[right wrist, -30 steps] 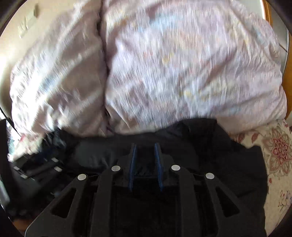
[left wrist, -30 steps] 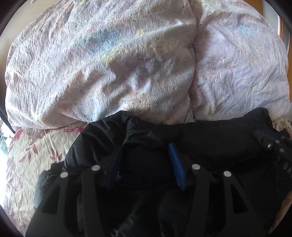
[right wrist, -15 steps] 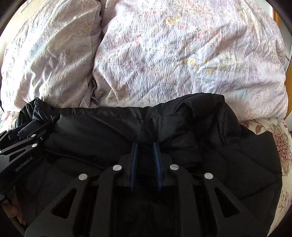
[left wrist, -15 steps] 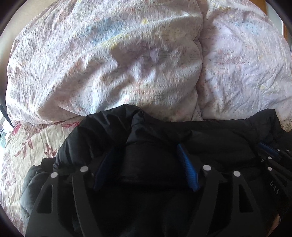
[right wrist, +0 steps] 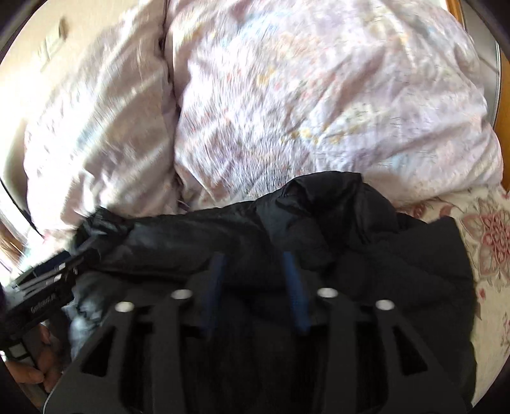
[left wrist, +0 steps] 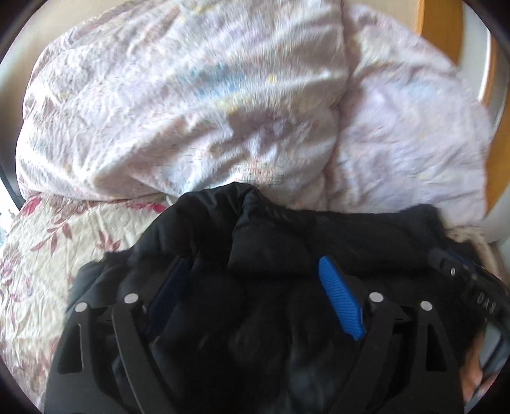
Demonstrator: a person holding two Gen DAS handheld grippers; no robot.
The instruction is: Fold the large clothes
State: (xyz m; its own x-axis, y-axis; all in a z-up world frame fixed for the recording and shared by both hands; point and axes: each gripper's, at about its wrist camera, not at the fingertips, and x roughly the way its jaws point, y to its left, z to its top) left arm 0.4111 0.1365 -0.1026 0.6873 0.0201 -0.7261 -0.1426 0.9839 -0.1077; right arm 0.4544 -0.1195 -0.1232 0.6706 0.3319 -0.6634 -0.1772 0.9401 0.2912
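While both grippers hang over the bed, a black padded jacket [left wrist: 287, 235] lies bunched on the floral bedsheet [left wrist: 47, 254], its far edge pushed up against a big rumpled pale quilt [left wrist: 191, 111] that fills the head of the bed. The left gripper [left wrist: 255, 286] has its jaws spread wide and opening further; a puffed fold of the jacket sits between the blue pads [left wrist: 341, 302], which stand clear of it on either side. The right gripper [right wrist: 255, 280] is opening too, its dark blue pads [right wrist: 295, 286] parted with jacket fabric lying between them, not pinched. From the right wrist view the jacket [right wrist: 350, 239] spreads out toward the right, reaching the flowered sheet [right wrist: 487, 229], and the quilt [right wrist: 318, 95] rises just behind it. Both views are smeared by motion. A wooden frame [left wrist: 443, 28] shows at the far right corner.
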